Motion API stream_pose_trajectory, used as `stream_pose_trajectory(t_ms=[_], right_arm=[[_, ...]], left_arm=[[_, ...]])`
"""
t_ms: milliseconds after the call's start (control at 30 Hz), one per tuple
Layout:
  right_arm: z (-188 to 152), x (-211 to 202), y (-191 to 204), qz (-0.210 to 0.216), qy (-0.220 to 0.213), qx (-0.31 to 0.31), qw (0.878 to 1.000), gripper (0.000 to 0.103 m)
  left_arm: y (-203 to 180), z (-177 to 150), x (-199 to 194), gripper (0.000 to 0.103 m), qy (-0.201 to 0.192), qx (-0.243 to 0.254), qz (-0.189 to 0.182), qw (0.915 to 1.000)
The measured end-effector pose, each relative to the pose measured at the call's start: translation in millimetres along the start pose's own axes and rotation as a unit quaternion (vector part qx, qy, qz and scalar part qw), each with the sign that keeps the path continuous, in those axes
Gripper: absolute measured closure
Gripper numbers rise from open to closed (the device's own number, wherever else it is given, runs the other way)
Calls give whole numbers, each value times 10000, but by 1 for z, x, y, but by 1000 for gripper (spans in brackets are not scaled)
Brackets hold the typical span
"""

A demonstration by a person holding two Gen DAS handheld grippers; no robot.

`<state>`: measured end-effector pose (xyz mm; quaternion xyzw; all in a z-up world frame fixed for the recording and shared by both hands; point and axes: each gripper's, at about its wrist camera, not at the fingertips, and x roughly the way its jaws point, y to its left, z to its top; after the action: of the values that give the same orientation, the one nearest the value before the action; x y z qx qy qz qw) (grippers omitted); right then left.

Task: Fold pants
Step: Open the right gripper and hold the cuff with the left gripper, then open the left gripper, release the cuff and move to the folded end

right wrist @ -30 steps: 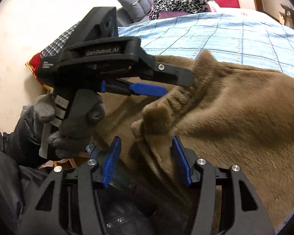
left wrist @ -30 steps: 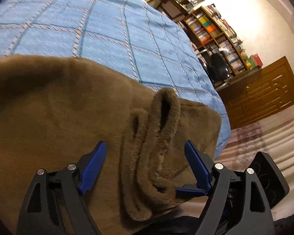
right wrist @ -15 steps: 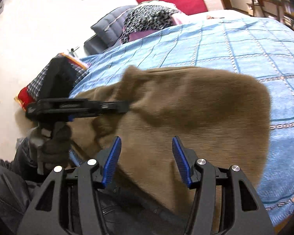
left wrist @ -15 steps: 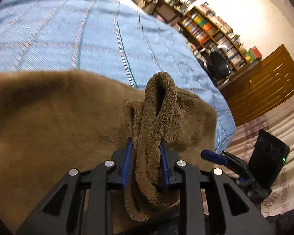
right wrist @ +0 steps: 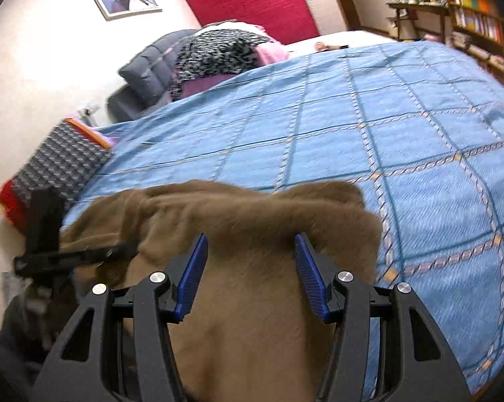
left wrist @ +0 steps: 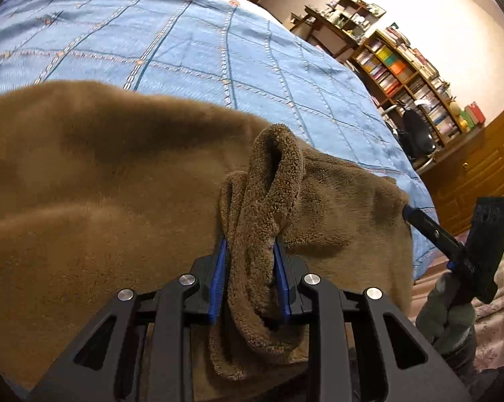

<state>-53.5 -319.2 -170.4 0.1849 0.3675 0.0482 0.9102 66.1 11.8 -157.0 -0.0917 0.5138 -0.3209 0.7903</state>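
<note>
Blue checked bedspread (left wrist: 191,50) carrying brown fleece pants (left wrist: 101,181), one edge already gripped.

Nearest, the left gripper (left wrist: 250,268) has just been closing and now pinches a bunched fold of the pants between its blue pads; the right gripper (right wrist: 248,268) hovers half-open over the fabric directly ahead of it, clamping nothing. Beyond both claws lies bare bedspread, then pillows (right wrist: 215,53) and bookshelves (left wrist: 402,67). Likely best: have the right claw bite a matching edge before lifting, keeping both grips level so the fold lands square.

Each camera sits close behind its hand-held gripper, angled down over the pants (left wrist: 117,201) – both share the blue bedspread (right wrist: 352,127).
</note>
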Motion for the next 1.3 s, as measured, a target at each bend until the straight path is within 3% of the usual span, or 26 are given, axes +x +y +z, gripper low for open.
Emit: stream_pose_trajectory(t_ms=[133, 433, 500, 567, 800, 1100, 1300], right_arm=[[-4, 30, -8, -278, 174, 41, 9995, 47], [-11, 37, -7, -450, 261, -120, 9986, 47], [-11, 32, -2, -473, 268, -104, 9985, 47], [-12, 24, 4, -494, 236, -135, 9984, 47], [-9, 5, 42, -468, -1, -701, 9964, 47], [-3, 11, 80, -97, 77, -1024, 9947, 47], [-4, 23, 101, 129, 255, -1141, 9931, 47]], left_arm=[[0, 0, 6, 74, -35, -24, 34, 10000], [3, 2, 3, 58, 15, -75, -22, 10000], [2, 3, -7, 44, -118, -43, 70, 9999], [0, 3, -18, 39, -320, 26, 257, 9992], [15, 3, -67, 38, -872, -209, 532, 9946], [63, -13, -129, 38, -1490, -894, 1073, 9789], [112, -29, -165, 38, -1791, -1558, 1452, 9605]])
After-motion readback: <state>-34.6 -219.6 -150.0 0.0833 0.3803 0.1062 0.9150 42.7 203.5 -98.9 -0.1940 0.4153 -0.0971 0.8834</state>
